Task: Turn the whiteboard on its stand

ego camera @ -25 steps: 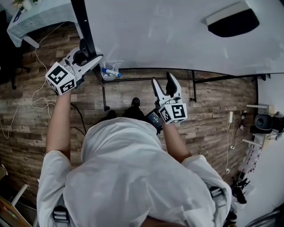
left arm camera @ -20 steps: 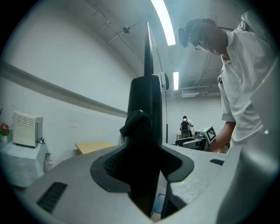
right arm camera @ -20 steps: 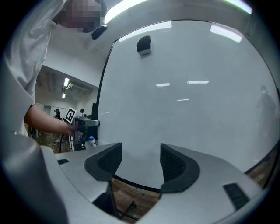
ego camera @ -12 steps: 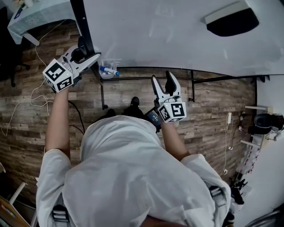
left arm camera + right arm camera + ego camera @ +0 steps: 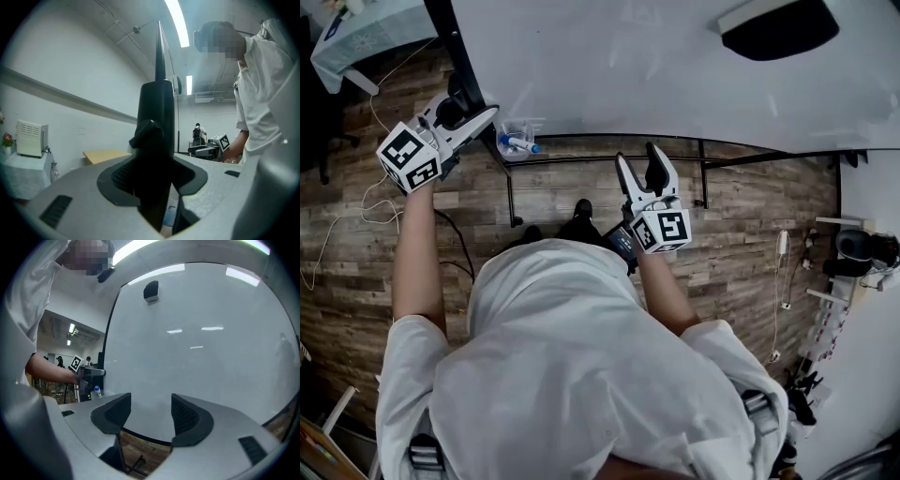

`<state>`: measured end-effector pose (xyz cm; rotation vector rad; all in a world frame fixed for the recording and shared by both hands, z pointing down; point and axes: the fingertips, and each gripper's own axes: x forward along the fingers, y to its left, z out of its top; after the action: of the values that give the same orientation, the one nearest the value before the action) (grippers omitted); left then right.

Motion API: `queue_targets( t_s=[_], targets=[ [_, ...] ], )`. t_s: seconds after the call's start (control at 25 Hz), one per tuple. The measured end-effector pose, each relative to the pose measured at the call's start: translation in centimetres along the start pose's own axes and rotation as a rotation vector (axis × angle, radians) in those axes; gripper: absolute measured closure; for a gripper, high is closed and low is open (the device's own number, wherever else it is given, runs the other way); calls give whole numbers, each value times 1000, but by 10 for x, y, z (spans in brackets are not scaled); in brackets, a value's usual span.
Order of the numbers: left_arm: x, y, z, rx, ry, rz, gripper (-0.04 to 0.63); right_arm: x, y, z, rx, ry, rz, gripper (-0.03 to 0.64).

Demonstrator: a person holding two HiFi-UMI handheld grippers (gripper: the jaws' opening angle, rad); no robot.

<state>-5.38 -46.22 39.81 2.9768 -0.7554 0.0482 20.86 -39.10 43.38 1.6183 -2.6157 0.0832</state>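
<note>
The whiteboard fills the top of the head view, its face toward me. Its black left frame edge runs down into my left gripper, whose jaws are shut on it. In the left gripper view the black frame edge, with a knob on it, fills the gap between the pads of the left gripper. My right gripper stands open just before the board's lower edge, holding nothing. In the right gripper view the whiteboard lies ahead of the open right gripper.
A black eraser sticks to the board's upper right. A clear tray with markers hangs by the stand's black bar. A cloth-covered table stands at the far left, cables lie on the wood floor, and gear sits at the right.
My left gripper has moved left and a little up in the head view, taking the board's left edge with it. The board and eraser shifted the same way. The right gripper barely moved.
</note>
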Motion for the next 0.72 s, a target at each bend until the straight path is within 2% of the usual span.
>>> queue_targets(
  t_s=[0.72],
  targets=[
    [-20,15,-3,2,30,29,399,-5,2,0,-11,4,22,350]
  ],
)
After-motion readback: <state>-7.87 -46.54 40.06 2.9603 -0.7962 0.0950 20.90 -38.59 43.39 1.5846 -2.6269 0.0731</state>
